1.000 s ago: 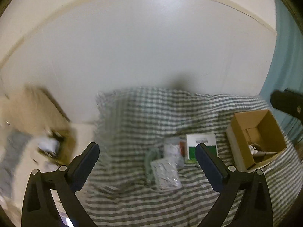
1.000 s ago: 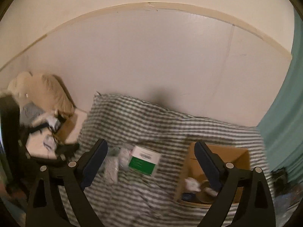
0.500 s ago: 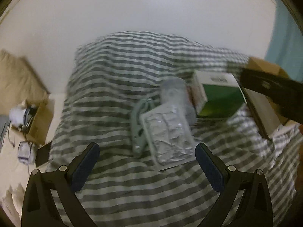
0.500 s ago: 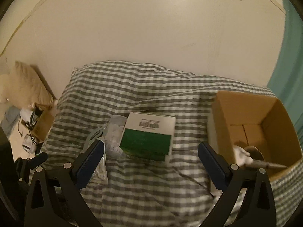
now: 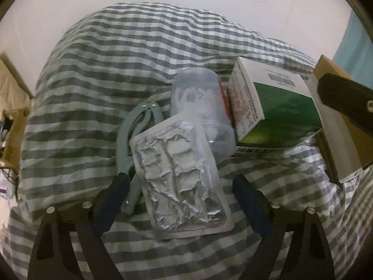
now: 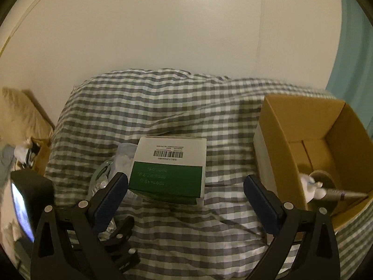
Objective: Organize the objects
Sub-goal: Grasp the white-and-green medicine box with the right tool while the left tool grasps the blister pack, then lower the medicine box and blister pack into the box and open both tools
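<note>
On a grey-and-white checked bed cover, a foil blister pack (image 5: 181, 177) lies between the fingertips of my open left gripper (image 5: 180, 184). Behind it are a clear plastic jar (image 5: 200, 102) on its side and a grey-green pair of pliers (image 5: 137, 126). A green-and-white carton (image 5: 268, 107) lies to the right; it also shows in the right wrist view (image 6: 169, 165). My open right gripper (image 6: 185, 186) hovers just in front of the carton. An open cardboard box (image 6: 310, 144) at the right holds a roll of tape and a pen-like tool.
A white wall (image 6: 174, 28) rises behind the bed. A teal curtain (image 6: 349, 46) hangs at the right. At the left, off the bed, stand a cushion (image 6: 18, 112) and a small cluttered box (image 6: 35, 154). The left gripper's body (image 6: 30, 200) shows at the right wrist view's left edge.
Both grippers have moved down and forward toward the bed. The left one now brackets the blister pack; the right one has closed in on the green carton. Both stay open.
</note>
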Action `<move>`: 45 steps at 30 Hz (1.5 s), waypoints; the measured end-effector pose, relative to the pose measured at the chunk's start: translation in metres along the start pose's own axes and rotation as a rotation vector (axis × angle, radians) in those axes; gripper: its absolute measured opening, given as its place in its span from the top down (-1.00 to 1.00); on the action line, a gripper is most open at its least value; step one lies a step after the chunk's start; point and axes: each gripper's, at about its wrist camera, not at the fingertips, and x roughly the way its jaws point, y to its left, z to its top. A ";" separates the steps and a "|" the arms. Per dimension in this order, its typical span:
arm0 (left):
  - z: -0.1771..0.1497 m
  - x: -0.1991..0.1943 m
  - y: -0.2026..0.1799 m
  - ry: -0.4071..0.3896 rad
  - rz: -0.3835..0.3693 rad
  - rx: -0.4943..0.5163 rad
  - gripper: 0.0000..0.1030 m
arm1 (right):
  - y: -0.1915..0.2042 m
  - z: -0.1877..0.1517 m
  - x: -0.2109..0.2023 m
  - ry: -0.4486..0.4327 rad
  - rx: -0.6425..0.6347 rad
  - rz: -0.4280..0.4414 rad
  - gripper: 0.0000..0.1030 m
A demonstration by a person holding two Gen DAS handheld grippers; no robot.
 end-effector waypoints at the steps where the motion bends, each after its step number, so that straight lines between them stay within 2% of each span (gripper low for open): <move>1: -0.001 -0.001 0.001 -0.002 -0.013 -0.002 -0.35 | -0.002 -0.001 0.003 0.011 0.016 0.005 -0.93; 2: -0.002 -0.002 0.002 -0.002 -0.025 -0.011 -0.24 | -0.002 -0.001 0.005 0.021 0.023 0.005 -0.93; 3: -0.004 -0.004 0.005 0.003 -0.063 -0.024 -0.04 | -0.002 -0.002 0.007 0.033 0.025 0.002 -0.93; 6: -0.009 -0.014 0.013 0.003 -0.121 -0.065 0.10 | 0.003 -0.004 0.009 0.040 0.015 -0.003 -0.93; 7: -0.009 -0.017 0.016 -0.001 -0.129 -0.077 0.22 | 0.005 -0.005 0.009 0.041 0.010 -0.001 -0.93; 8: -0.010 -0.024 0.020 -0.012 -0.132 -0.093 0.40 | 0.007 -0.005 0.009 0.040 0.004 -0.001 -0.93; 9: -0.009 -0.029 0.022 -0.019 -0.125 -0.101 0.68 | 0.009 -0.006 0.009 0.038 -0.001 -0.004 -0.93; 10: -0.008 -0.034 0.026 -0.022 -0.119 -0.109 0.80 | 0.012 -0.006 0.010 0.040 -0.009 -0.006 -0.93; 15: -0.007 -0.052 0.041 -0.039 -0.116 -0.133 0.84 | 0.027 -0.009 0.024 0.070 -0.056 -0.020 -0.93; 22: 0.001 -0.059 0.038 -0.058 -0.122 -0.097 0.84 | 0.035 -0.012 0.054 0.105 -0.087 -0.049 -0.93; 23: 0.003 -0.058 0.036 -0.059 -0.125 -0.094 0.84 | 0.034 -0.012 0.055 0.099 -0.081 -0.046 -0.82; 26: 0.008 -0.061 0.034 -0.066 -0.125 -0.092 0.84 | 0.030 -0.011 0.051 0.084 -0.058 -0.030 -0.79; 29: 0.011 -0.073 0.033 -0.076 -0.081 -0.080 0.84 | 0.029 -0.010 0.033 0.043 -0.064 -0.014 -0.79; 33: 0.014 -0.098 0.033 -0.110 -0.073 -0.101 0.84 | 0.028 -0.003 -0.001 -0.003 -0.081 -0.005 -0.78; 37: 0.016 -0.132 0.018 -0.158 -0.046 -0.081 0.84 | 0.018 0.008 -0.046 -0.066 -0.074 0.020 -0.78; 40: 0.021 -0.160 -0.001 -0.201 -0.059 -0.070 0.84 | 0.006 0.014 -0.086 -0.121 -0.084 0.029 -0.78; 45: 0.035 -0.198 -0.053 -0.282 -0.085 -0.017 0.84 | -0.024 0.022 -0.149 -0.209 -0.097 0.013 -0.78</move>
